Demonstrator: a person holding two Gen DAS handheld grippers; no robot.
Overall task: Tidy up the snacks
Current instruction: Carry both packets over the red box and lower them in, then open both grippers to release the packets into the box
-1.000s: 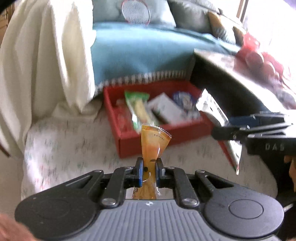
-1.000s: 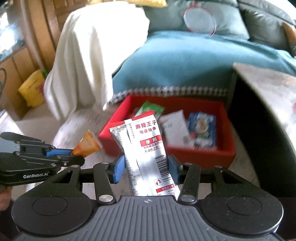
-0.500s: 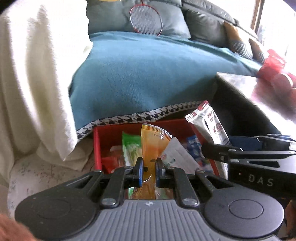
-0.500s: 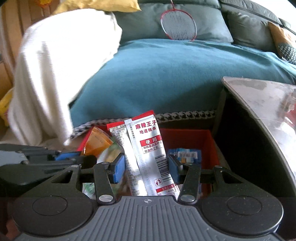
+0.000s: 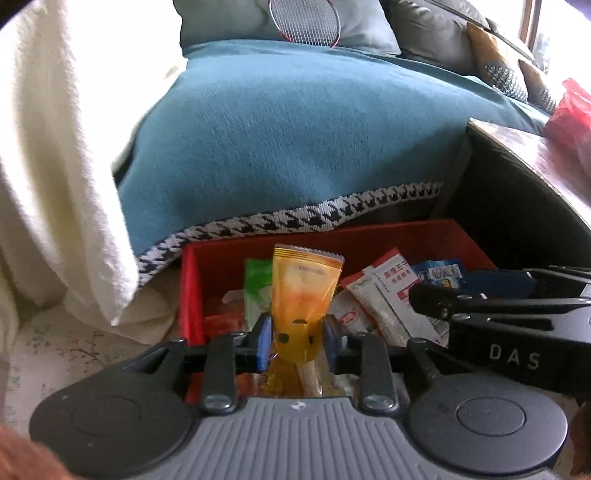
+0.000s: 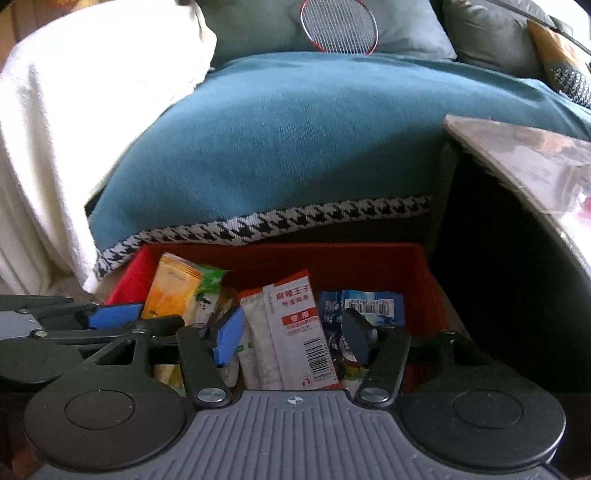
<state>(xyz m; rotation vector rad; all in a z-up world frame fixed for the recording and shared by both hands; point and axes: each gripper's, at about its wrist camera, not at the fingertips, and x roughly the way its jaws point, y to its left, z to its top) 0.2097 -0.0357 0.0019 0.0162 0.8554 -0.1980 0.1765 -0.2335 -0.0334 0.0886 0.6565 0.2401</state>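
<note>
A red box (image 5: 190, 295) (image 6: 369, 262) sits in front of a sofa and holds several snack packets. My left gripper (image 5: 297, 338) is over the box's left part, its jaws spread a little around an orange packet (image 5: 303, 299) that stands between them; it also shows in the right wrist view (image 6: 171, 291). My right gripper (image 6: 291, 332) is open over the box's middle. A white and red packet (image 6: 291, 332) lies loose between its fingers, resting on other packets. A blue packet (image 6: 369, 304) and a green packet (image 5: 256, 291) lie in the box.
A blue blanket with a houndstooth edge (image 6: 295, 147) covers the sofa behind the box. A white cloth (image 5: 48, 166) hangs at the left. A dark table (image 6: 517, 158) stands at the right. A badminton racket (image 6: 338, 26) leans on the cushions.
Both grippers moved forward and down over the red box. The right gripper's jaws opened and released the white and red packet. The left gripper's jaws widened around the orange packet.
</note>
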